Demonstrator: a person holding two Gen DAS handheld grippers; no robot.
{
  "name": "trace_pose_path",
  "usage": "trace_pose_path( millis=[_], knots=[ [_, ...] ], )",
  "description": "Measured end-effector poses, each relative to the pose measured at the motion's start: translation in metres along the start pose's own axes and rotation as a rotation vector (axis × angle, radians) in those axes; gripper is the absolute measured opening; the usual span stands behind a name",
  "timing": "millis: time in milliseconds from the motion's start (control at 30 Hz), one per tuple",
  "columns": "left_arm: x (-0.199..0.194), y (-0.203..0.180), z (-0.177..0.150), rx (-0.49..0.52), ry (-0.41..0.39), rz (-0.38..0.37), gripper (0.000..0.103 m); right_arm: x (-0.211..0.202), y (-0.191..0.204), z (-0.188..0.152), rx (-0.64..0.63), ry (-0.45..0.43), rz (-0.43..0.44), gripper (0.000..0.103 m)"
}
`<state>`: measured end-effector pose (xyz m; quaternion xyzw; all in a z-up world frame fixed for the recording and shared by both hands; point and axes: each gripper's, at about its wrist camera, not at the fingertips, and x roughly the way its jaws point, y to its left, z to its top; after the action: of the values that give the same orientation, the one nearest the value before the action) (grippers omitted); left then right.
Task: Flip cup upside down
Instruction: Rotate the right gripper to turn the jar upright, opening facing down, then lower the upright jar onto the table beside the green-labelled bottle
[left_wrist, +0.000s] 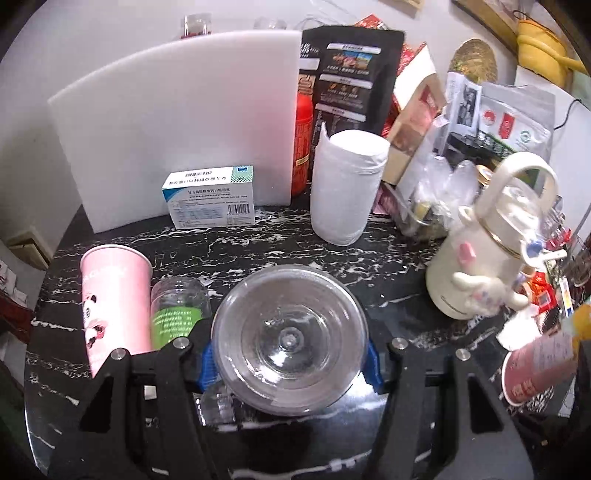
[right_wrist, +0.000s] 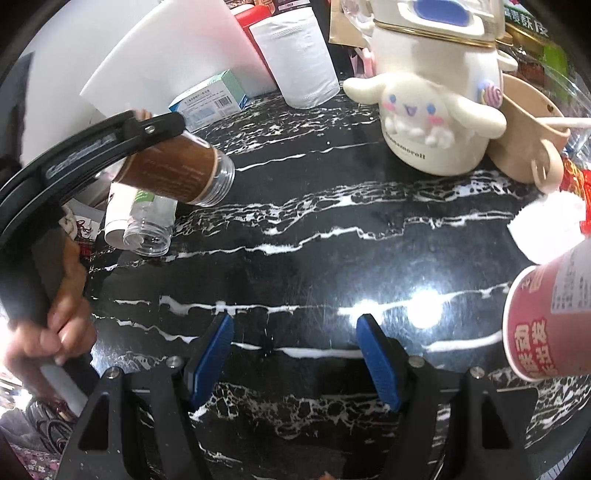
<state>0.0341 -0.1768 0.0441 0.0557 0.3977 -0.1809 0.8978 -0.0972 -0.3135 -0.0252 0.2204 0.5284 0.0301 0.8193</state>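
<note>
Cluttered black marble table (right_wrist: 332, 229); left gripper (left_wrist: 290, 363) clamps the cup (left_wrist: 290, 339) sideways, apparently mid-flip; right gripper (right_wrist: 295, 354) hangs wide open, empty, near.

Clear cup (left_wrist: 288, 339); black white-veined marble table (right_wrist: 314, 229); pink panda-print cup (left_wrist: 110, 295).

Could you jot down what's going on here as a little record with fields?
Held item: clear brown-labelled cup, off the table, lying roughly sideways
Holder: left tongs, shut on it
Right tongs: open, nothing held, over the black marble table
Nearby: pink panda cup, cream character flask, paper roll
Flip: not finished
</note>
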Motion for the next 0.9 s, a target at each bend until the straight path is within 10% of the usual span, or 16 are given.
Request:
trace_pose_path(
  millis=[900],
  knots=[
    [0.058,0.000,0.036,0.078,0.116,-0.004,0.058,0.012,0.008,0.019,-0.030,-0.007,0.020,0.070]
  ],
)
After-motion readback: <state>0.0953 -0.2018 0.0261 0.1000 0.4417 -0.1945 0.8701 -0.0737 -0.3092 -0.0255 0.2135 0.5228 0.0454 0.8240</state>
